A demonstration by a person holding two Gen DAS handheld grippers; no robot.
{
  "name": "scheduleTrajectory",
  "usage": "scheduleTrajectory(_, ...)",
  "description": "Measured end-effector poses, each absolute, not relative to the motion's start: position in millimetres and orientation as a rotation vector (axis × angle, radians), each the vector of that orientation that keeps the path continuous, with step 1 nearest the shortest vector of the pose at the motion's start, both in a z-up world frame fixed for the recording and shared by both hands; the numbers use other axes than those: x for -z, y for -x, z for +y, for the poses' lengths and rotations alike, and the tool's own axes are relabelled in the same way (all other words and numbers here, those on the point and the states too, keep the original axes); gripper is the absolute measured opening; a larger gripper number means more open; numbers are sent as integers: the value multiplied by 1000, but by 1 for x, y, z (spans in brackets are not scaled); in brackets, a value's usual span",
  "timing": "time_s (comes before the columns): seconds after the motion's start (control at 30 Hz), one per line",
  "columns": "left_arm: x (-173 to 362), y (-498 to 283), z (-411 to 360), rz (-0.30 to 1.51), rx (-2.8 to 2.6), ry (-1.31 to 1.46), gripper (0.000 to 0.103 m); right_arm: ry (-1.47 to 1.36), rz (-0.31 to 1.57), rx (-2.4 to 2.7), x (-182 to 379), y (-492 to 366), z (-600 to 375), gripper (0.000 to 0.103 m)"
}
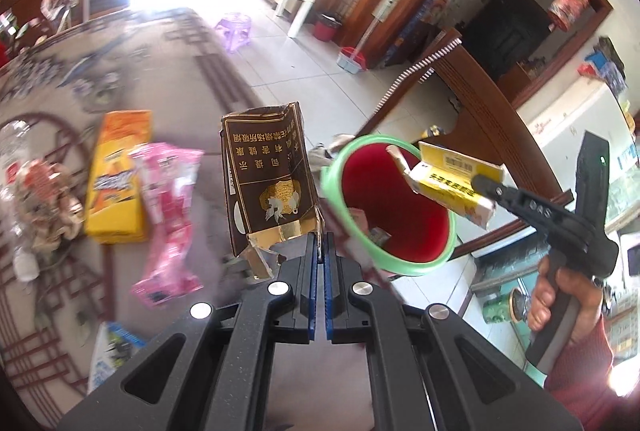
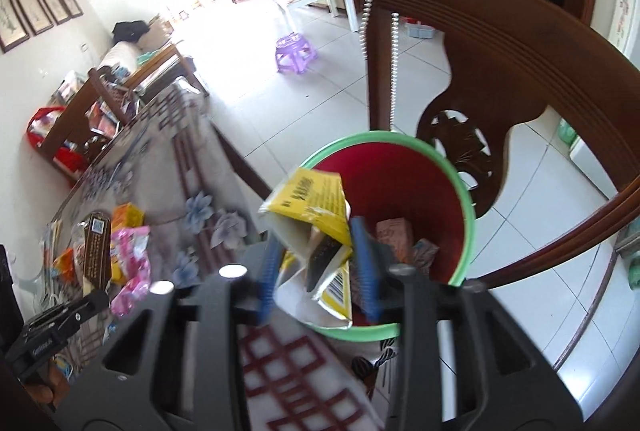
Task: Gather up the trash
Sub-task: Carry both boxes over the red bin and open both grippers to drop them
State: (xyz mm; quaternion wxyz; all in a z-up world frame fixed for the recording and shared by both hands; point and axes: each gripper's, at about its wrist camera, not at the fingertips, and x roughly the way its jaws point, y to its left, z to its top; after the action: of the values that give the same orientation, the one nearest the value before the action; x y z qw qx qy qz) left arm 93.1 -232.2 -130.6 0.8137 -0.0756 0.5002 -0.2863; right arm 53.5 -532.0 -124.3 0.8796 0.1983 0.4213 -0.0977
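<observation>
My left gripper point(image 1: 320, 243) is shut on the torn lower edge of a brown cigarette box point(image 1: 268, 183), holding it upright above the table, just left of the bin. The red bin with a green rim point(image 1: 332, 183) stands off the table's edge. My right gripper point(image 2: 316, 263) is shut on a crumpled yellow box point(image 2: 312, 203), held over the bin's point(image 2: 468, 199) mouth. In the left wrist view that yellow box point(image 1: 452, 183) hangs at the bin's right rim, pinched by the right gripper point(image 1: 486, 187). Small packets point(image 2: 394, 235) lie inside the bin.
On the patterned tablecloth point(image 1: 192, 71) lie a yellow carton point(image 1: 116, 183), a pink wrapper point(image 1: 168, 215), crumpled paper point(image 1: 52, 207), a clear bottle point(image 1: 16, 151) and a blue-white packet point(image 1: 112, 351). A wooden chair point(image 2: 500, 51) stands right behind the bin. A purple stool point(image 2: 294, 53) sits on the tiled floor.
</observation>
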Motion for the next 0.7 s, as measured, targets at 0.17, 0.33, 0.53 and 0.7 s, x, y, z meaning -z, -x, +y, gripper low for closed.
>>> scheduleTrajectory(0.17, 134, -97, -279, 1085, 697, 87, 0, -444, 841, 255, 126, -43, -558, 70)
scheduleTrajectory(0.33, 140, -107, -330, 1101, 792, 29, 0, -480, 845, 295, 128, -31, -583, 70)
scheduleTrajectory(0.53, 141, -114, -389, 1082, 894, -45, 0, -514, 835, 359, 128, -10, -605, 70)
scheduleTrajectory(0.7, 139, -116, -417, 1058, 934, -102, 16, -537, 831, 391, 130, 1, -614, 70)
